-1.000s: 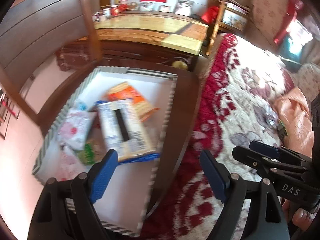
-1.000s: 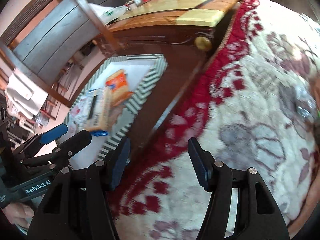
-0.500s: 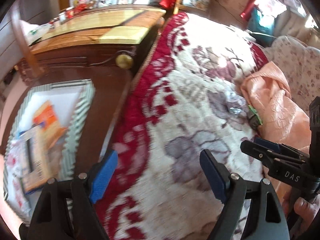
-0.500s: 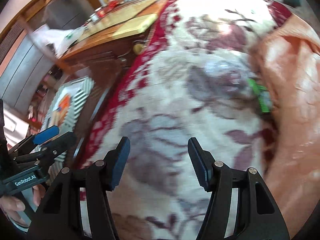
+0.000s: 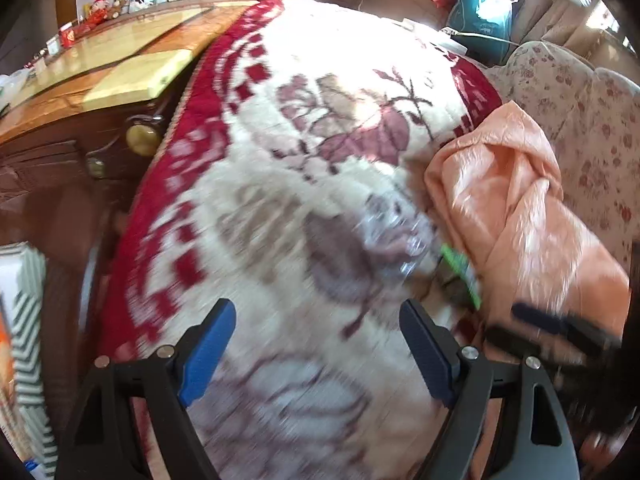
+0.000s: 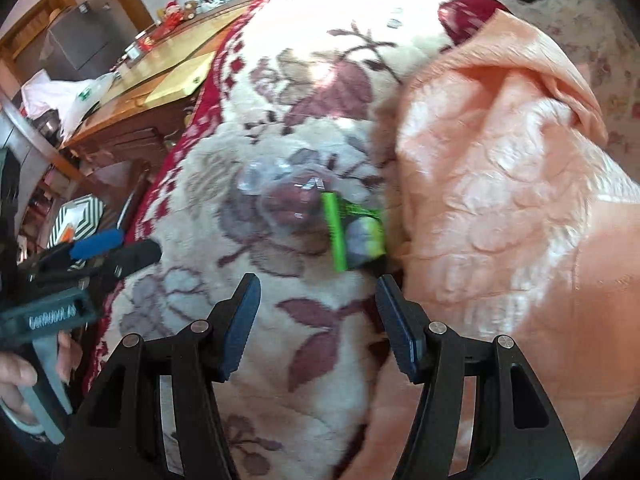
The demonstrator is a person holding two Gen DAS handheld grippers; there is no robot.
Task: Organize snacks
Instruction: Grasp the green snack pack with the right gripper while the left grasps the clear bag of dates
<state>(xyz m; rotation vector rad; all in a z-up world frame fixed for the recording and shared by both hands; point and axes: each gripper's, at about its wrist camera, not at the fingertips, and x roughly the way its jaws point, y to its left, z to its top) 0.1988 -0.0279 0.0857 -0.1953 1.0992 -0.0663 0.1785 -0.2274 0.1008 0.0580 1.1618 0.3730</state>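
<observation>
A clear plastic snack bag [image 6: 280,200] with a green end [image 6: 352,232] lies on the flowered blanket, against the peach quilt. It also shows blurred in the left wrist view [image 5: 404,240]. My right gripper [image 6: 318,312] is open and empty, just short of the green end. My left gripper [image 5: 316,340] is open and empty over the blanket, to the left; its body shows in the right wrist view [image 6: 92,256]. The striped snack box [image 5: 28,320] sits at the far left edge, with packets inside partly visible.
A peach quilt [image 6: 500,200] is bunched on the right of the bed. A dark wooden cabinet [image 5: 60,152] and a glossy wooden table [image 5: 120,56] stand left of the bed. A floral sofa [image 5: 580,120] is at far right.
Both grippers have swung right, away from the striped box and over the bed. The clear bag with the green end now lies just ahead of the right gripper. Both stay open.
</observation>
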